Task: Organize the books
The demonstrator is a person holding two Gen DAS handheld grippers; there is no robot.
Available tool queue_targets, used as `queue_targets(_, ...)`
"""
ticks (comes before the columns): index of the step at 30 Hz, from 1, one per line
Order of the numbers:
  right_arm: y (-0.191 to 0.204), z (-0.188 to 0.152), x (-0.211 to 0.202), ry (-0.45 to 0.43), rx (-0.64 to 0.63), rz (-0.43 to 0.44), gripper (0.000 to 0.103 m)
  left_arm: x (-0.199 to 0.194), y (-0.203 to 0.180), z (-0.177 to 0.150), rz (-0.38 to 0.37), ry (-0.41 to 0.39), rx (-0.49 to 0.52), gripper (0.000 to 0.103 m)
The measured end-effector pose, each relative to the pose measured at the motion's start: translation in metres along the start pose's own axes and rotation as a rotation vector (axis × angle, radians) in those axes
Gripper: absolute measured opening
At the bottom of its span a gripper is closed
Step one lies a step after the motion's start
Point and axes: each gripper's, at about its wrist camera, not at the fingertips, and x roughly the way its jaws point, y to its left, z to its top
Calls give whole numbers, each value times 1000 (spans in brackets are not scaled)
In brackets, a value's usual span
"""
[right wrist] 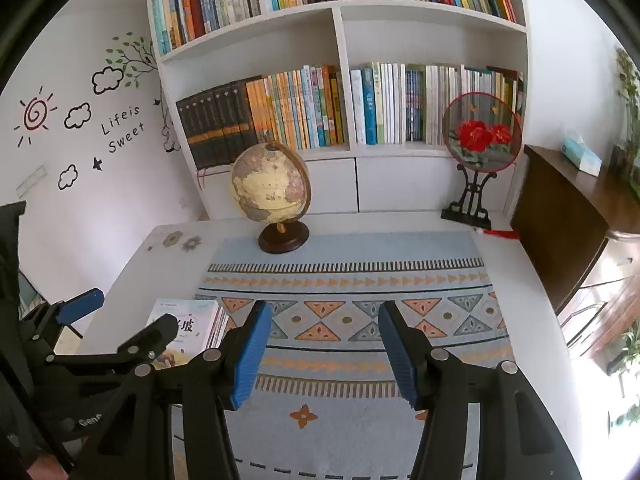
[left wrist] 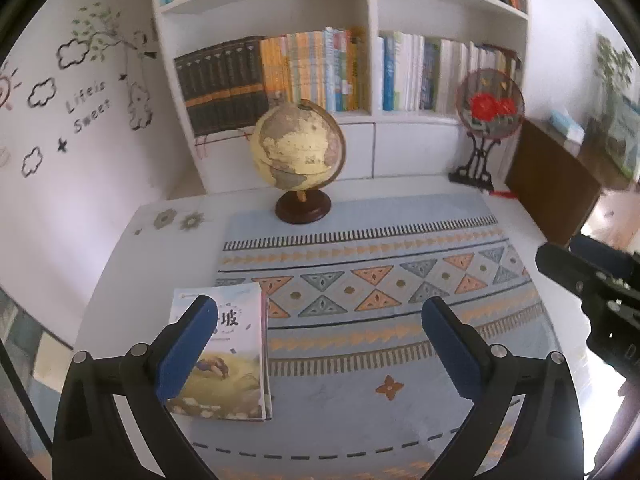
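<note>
Book stack (left wrist: 232,360): laid flat at the left edge of the patterned mat (left wrist: 380,280), long axis running toward the bookshelf (left wrist: 360,8), spine side turned to the mat's middle.
Bookshelf: two compartments filled with upright books, spines outward.
Left gripper (left wrist: 320,344): jaws spread wide, nothing held.
Right gripper (right wrist: 326,350): jaws parted, nothing between them.

Stacked books (right wrist: 188,326) flat beside empty, parted fingers (right wrist: 252,354)
</note>
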Motion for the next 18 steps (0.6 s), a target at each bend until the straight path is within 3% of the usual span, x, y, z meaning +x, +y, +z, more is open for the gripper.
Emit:
queue_targets(7,-4,-4,6,18,11,-15,54,5,-8,-4,-25,3,16,102)
queue_targets(18,-6,-13,19,67,-9,-64,54,13,6,-13,-26,61,-64,102)
